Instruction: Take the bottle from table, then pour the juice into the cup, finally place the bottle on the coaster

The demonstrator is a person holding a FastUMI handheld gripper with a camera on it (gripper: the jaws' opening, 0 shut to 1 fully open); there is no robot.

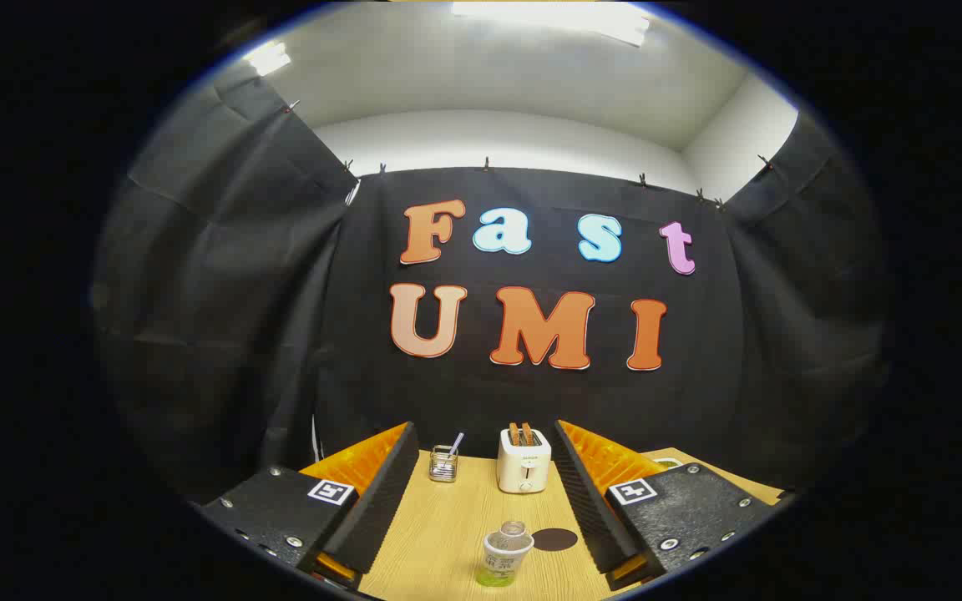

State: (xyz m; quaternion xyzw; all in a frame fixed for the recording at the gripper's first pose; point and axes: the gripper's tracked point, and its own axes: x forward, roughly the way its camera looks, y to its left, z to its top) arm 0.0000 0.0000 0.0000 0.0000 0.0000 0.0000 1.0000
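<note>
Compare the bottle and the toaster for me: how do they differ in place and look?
The bottle stands between the open gripper's fingers, close in; the toaster stands beyond them, near the booth wall. The bottle is clear with a pale label and greenish juice at its base; the toaster is a white box with toast in its slots. The bottle has the dark coaster right beside it; the toaster does not. Both stand upright on the wooden table.

Tool point(481, 492) level, fingers point(381, 492) spread wide apart, gripping nothing

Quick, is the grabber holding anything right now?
Gripper: open, jaws wide apart and holding nothing; the small clear plastic bottle with the green label stands between them on the wooden table.
</note>
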